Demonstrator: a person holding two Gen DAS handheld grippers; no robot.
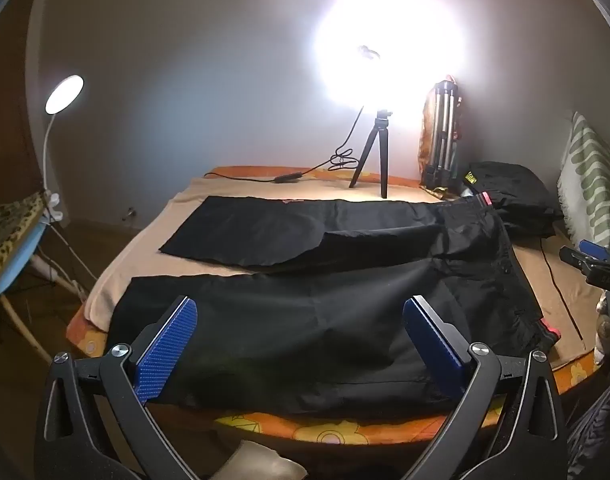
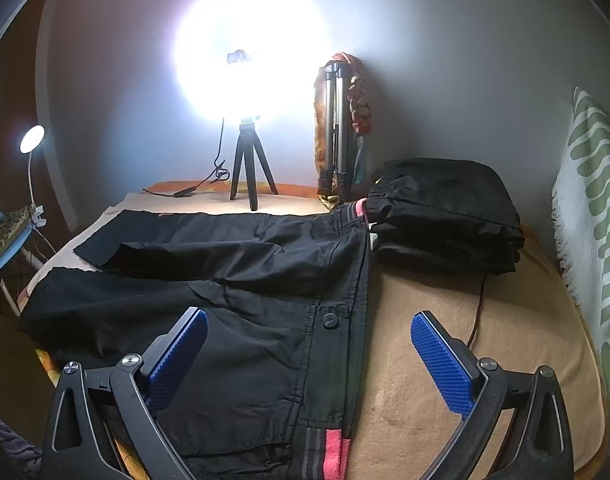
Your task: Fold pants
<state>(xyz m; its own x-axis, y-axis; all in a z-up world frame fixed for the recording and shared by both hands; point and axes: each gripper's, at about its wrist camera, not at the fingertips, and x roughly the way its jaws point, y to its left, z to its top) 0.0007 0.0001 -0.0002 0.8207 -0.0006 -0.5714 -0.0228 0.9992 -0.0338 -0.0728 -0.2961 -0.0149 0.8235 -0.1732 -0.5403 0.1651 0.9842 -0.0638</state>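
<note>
Black pants lie spread flat on a beige blanket, legs pointing left and waistband to the right. In the right wrist view the pants show a button and a red-trimmed waistband. My left gripper hovers open above the near leg, blue pads wide apart, nothing between them. My right gripper hangs open over the waist end, its left pad over the fabric and its right pad over the bare blanket. The right gripper also shows at the right edge of the left wrist view.
A pile of folded black clothes sits beyond the waistband. A bright ring light on a small tripod and a folded tripod stand at the far wall. A cable crosses the blanket. A green-patterned pillow lines the right side. A desk lamp stands left.
</note>
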